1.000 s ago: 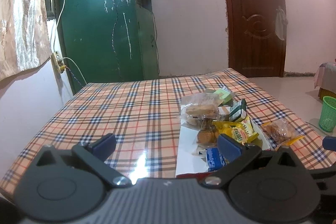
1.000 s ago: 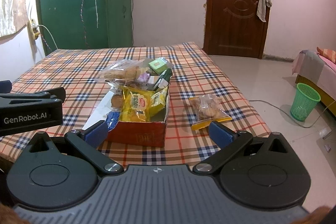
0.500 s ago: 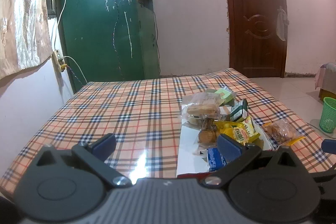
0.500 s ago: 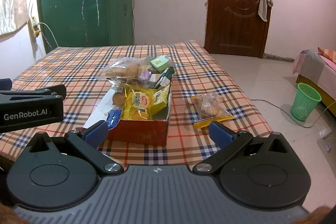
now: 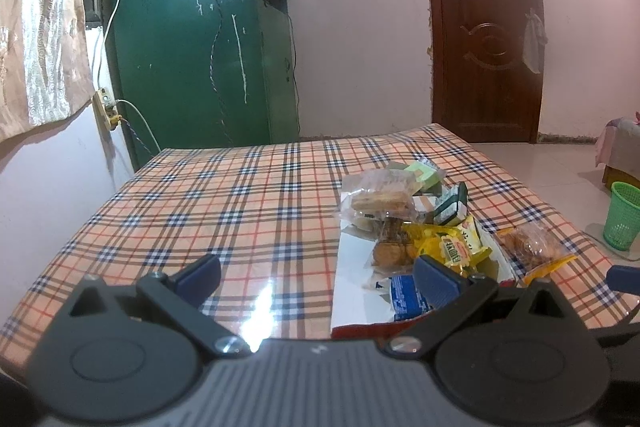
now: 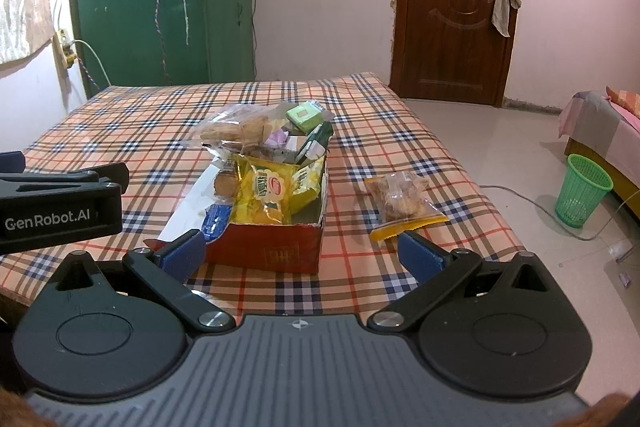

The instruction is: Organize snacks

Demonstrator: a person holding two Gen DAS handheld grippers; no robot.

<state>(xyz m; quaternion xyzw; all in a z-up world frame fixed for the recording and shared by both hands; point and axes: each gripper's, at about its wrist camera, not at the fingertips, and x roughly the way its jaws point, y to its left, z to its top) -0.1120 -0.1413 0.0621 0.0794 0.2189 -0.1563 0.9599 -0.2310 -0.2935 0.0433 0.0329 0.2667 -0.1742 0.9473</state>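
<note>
We hold the right tool (image 6: 298, 251) low at the near edge of the desk (image 6: 120, 131) in its plaid cloth, jaws spread wide and gripping nothing. The left tool (image 5: 316, 273) hangs level beside it, just as wide, just as empty.

Just ahead of the right tool, a touch to its left, sits the open red cardboard box (image 6: 276, 247), crammed with snacks. Nearest the front wall we see a small blue wrapped packet (image 6: 218, 219), then the glossy yellow crinkly snack bag (image 6: 264, 193), and at the far end a clear bag of biscuits (image 6: 236, 127) and a small green wrapped block (image 6: 304, 115) riding on top of the heap.

Ahead and to the right of that tool, well clear of the box, lies the one stray: a clear plastic pouch of brown snacks with a yellow sealed strip (image 6: 404, 203) at its near end. We judge it light, soft and crackly, the contents brittle, so a hard squeeze through the middle could crush them. The film looks slick; our best hold is likely the flat yellow seal, pinched across it. Dropped onto that overfull box, it may slide off.
</note>
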